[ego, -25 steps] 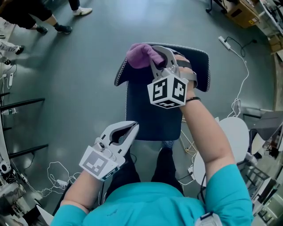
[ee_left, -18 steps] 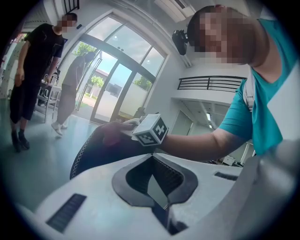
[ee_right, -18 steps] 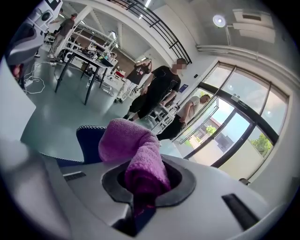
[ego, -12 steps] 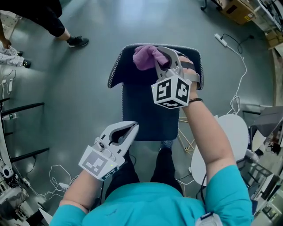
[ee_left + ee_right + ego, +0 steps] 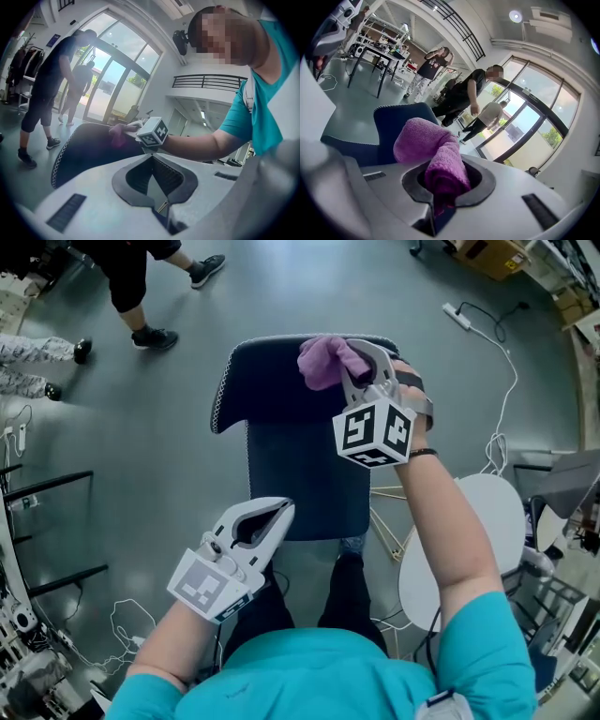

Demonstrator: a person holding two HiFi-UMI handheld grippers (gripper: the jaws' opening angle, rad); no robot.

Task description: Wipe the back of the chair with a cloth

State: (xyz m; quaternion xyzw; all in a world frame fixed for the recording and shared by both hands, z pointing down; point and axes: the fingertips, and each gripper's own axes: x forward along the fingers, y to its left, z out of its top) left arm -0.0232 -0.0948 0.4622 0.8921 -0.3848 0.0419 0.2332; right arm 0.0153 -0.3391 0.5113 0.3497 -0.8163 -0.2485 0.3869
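**Cloth at top rim of chair back, right claw clamped on it**

At the upper left of the head view we note two bystanders' legs (image 5: 141, 287) on the grey floor (image 5: 122, 427), with loose cables (image 5: 117, 624) at the lower left.

In the lower left-centre, the left gripper (image 5: 284, 508) is well short of the chair. The left gripper view shows its claw pressed together with nothing between the pads. It points toward the chair and touches nothing.

At centre stands the dark blue chair (image 5: 300, 465), with white stitching along the edge of its back. The same chair shows in the left gripper view (image 5: 89, 145) and in the right gripper view (image 5: 396, 122).

In the upper centre, the purple cloth (image 5: 323, 362) sits bunched at the top rim of the chair back. The right gripper view shows the cloth (image 5: 429, 145) as a rolled wad running into the claw.

Just right of the cloth, the right gripper (image 5: 354, 360) is pinching it, with the jaws closed on the wad (image 5: 440, 190).

To the right we see a white round tabletop (image 5: 469, 531). A power strip (image 5: 457, 315) with its cable lies at the upper right.
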